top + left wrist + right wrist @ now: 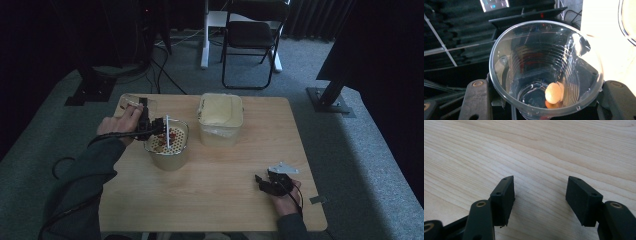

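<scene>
Folding chair (250, 37) beyond table (225, 195)

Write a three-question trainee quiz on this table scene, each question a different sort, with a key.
1. True or false: the right gripper holds a cup.
2. Which thing does the left gripper hold? A) clear cup B) tub C) chair
3. Fill in: the right gripper's jaws stand ____ over the bare table.

Key: 1 false; 2 A; 3 open
</scene>
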